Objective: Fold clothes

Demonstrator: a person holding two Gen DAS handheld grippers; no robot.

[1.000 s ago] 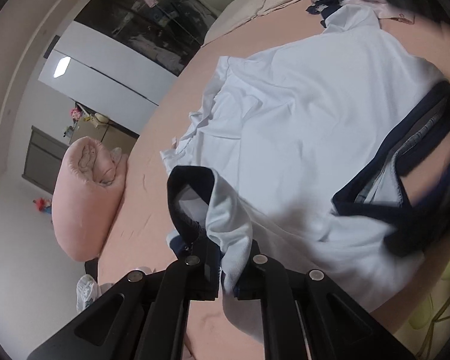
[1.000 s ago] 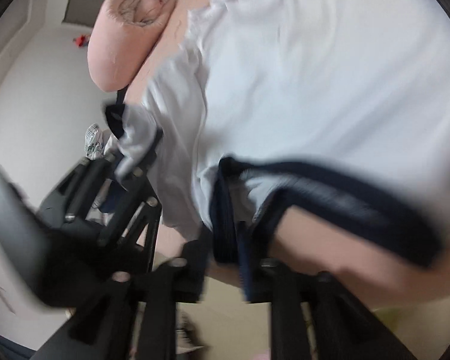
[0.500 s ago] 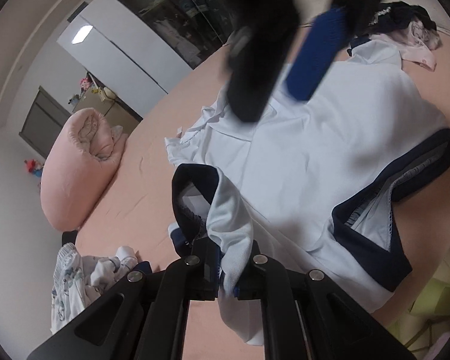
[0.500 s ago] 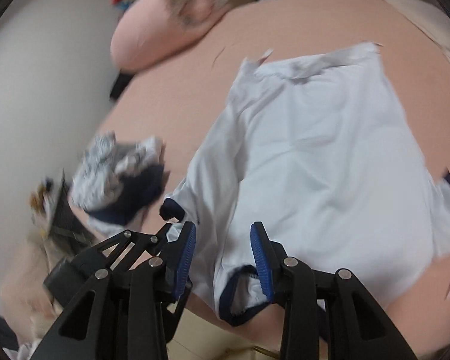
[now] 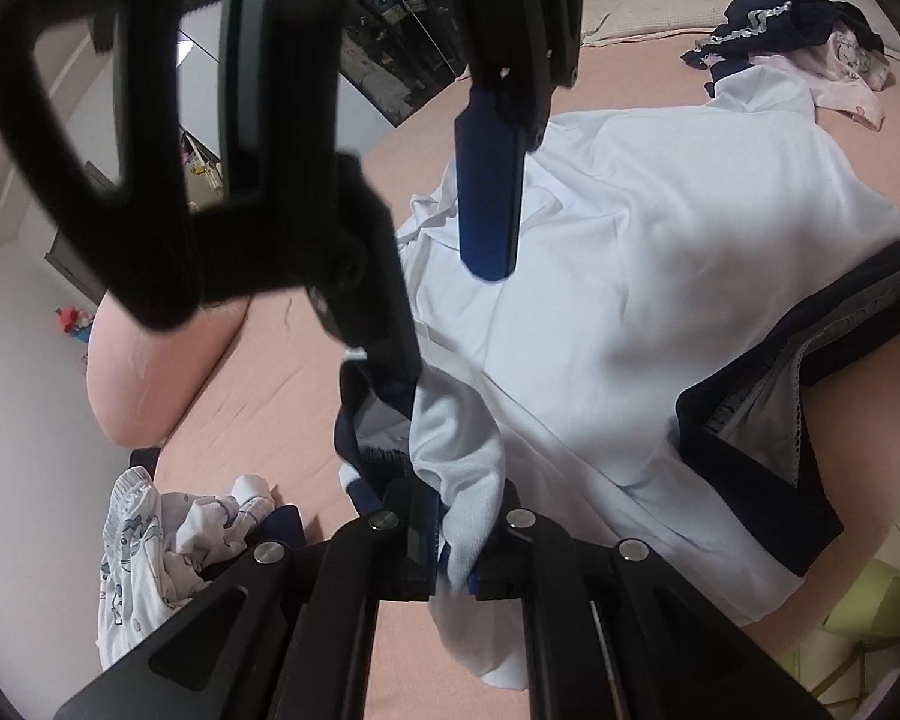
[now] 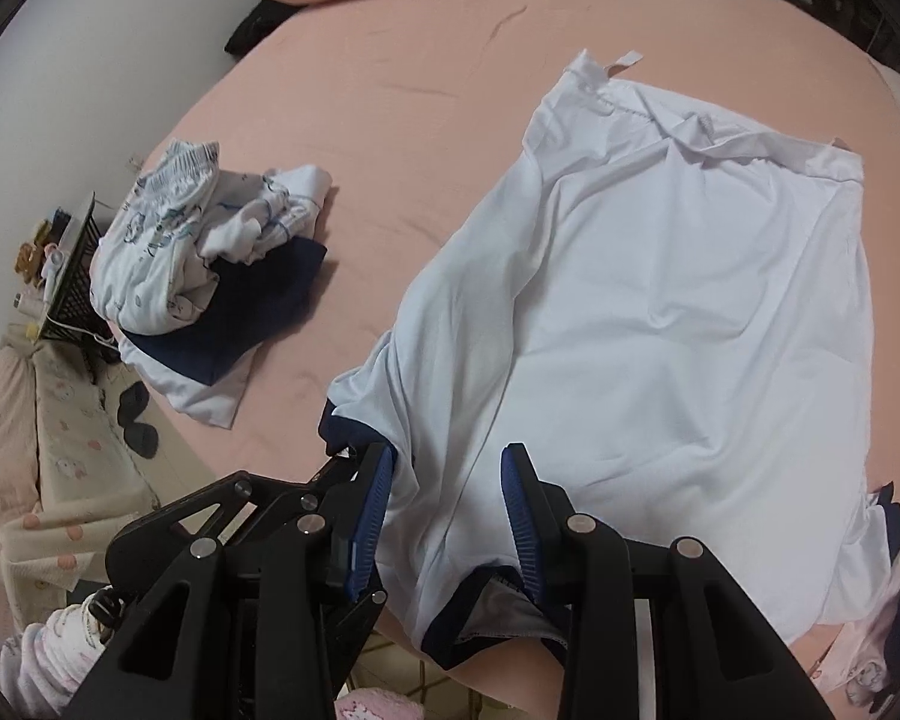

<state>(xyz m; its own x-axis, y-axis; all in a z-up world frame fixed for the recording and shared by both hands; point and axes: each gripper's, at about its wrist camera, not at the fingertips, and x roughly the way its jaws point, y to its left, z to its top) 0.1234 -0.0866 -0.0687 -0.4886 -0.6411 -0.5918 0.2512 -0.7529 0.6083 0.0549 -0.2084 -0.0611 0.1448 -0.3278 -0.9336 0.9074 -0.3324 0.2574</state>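
Observation:
A white shirt (image 6: 660, 300) with navy trim lies spread on the pink bed (image 6: 390, 90). In the left wrist view my left gripper (image 5: 456, 540) is shut on the shirt's sleeve (image 5: 450, 450), just by its navy cuff, and holds it slightly lifted. My right gripper (image 6: 450, 510) hovers over the near part of the shirt, jaws apart and blue pads (image 6: 372, 504) clear of the cloth. It also hangs overhead in the left wrist view as the right gripper (image 5: 444, 324). The navy hem (image 5: 780, 420) lies loose at the right.
A pile of patterned white and navy clothes (image 6: 198, 276) sits at the bed's left edge. A pink pillow (image 5: 150, 372) lies beyond it. More dark and pink garments (image 5: 798, 36) lie at the far end. A black basket (image 6: 72, 276) stands off the bed.
My right gripper let go of the navy hem, rose and swung over the shirt, so it now hangs above the left gripper. The left gripper kept its hold on the sleeve.

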